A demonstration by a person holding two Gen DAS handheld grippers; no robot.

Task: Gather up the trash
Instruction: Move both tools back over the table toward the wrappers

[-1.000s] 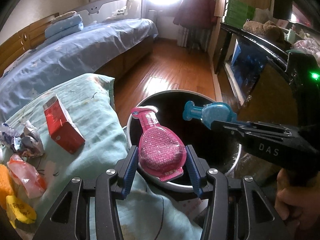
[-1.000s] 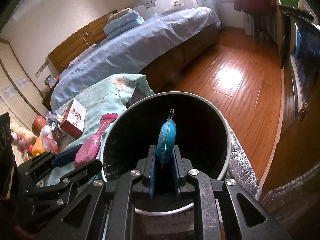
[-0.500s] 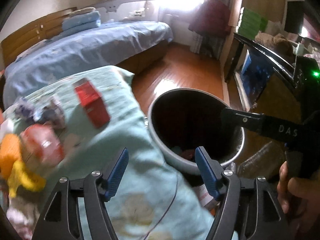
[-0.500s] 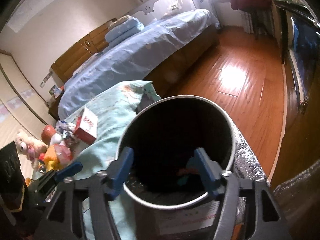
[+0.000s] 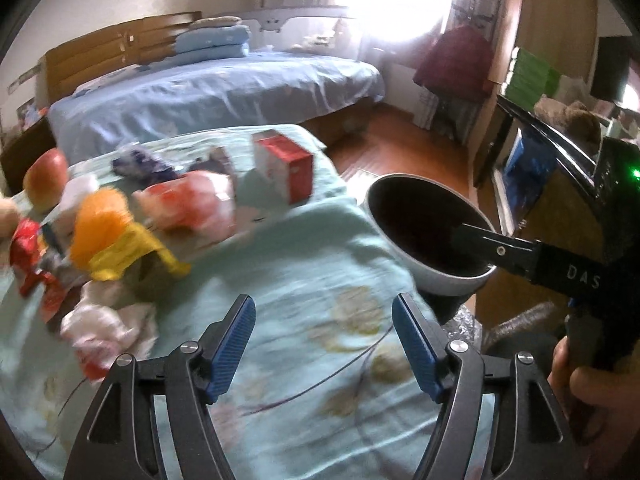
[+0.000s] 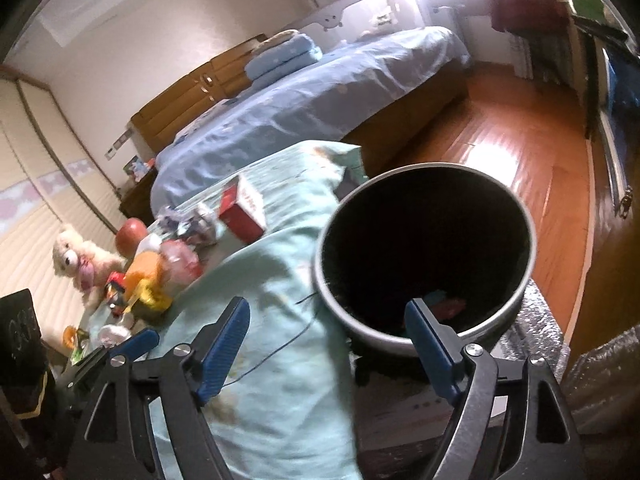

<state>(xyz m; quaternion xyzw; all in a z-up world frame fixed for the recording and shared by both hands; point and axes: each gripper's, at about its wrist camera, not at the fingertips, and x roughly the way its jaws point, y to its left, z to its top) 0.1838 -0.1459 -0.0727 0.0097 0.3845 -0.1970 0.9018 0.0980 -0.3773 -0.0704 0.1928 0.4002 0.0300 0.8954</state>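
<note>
Red carton [image 5: 285, 168]: 1; apple [image 5: 45, 179]: 1; trash bin [image 6: 424, 256]: 1; plush bear [image 6: 78, 262]: 1; folded blue quilts [image 5: 212, 42]: 1 stack; bed [image 5: 224, 92]: 1

The letters "DAS" stand on the right tongs [image 5: 472, 240], seen from the left wrist.

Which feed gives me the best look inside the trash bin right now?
The right wrist view: it looks down into the trash bin, showing the full rim and some pink and blue trash at the bottom. The left wrist view catches the bin from the side, its inside only dark, with the right gripper's finger crossing the rim.
</note>
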